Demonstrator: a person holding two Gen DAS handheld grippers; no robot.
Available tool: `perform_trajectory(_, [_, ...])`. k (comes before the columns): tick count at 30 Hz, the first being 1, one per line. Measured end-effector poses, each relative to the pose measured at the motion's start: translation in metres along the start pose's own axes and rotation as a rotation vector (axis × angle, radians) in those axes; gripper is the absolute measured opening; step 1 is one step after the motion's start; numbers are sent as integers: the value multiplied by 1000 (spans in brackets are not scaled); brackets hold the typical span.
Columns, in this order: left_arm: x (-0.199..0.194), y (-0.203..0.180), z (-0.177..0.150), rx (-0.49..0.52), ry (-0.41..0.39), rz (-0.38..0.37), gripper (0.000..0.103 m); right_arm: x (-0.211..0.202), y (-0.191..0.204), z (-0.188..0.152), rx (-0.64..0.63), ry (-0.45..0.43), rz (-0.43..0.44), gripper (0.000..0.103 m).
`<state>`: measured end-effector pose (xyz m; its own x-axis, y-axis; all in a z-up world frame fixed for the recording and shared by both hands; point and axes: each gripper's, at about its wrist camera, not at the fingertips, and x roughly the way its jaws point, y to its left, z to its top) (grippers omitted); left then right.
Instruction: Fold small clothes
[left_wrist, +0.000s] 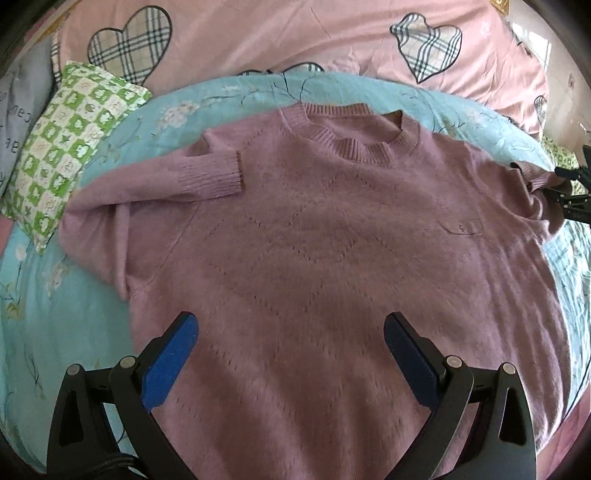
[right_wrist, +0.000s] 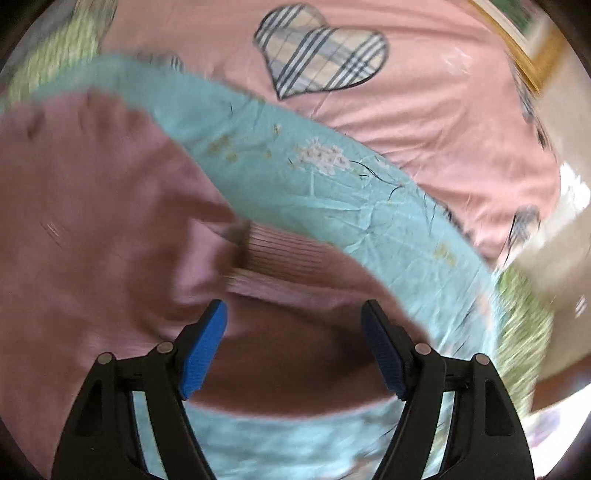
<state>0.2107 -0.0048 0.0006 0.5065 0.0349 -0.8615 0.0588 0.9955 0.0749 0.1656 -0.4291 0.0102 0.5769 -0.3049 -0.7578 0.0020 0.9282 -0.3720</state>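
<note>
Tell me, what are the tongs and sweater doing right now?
Both tongs open, left and right, holding nothing. Sweater flat on sheet, one sleeve folded in. Nothing in the way.

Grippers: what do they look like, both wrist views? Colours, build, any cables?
Both match. The left gripper and right gripper have black plastic fingers with triangular cut-outs, round silver pivot pins and blue textured pads on the inner faces. A black braided cable shows by the left gripper's base. No markings are readable, and no hand or sleeve is in view.
</note>
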Motion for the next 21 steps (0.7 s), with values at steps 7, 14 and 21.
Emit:
perform_trajectory(7, [28, -4, 8, 10, 14, -18, 101, 51, 7, 3, -136, 113, 9, 7])
perform_trajectory(14, [22, 5, -1, -1, -5, -43, 98, -7, -5, 12, 239, -74, 167, 4])
perform_trajectory(21, [-2, 21, -11, -56, -33, -175, 98, -50, 88, 57, 457, -257, 702, 4])
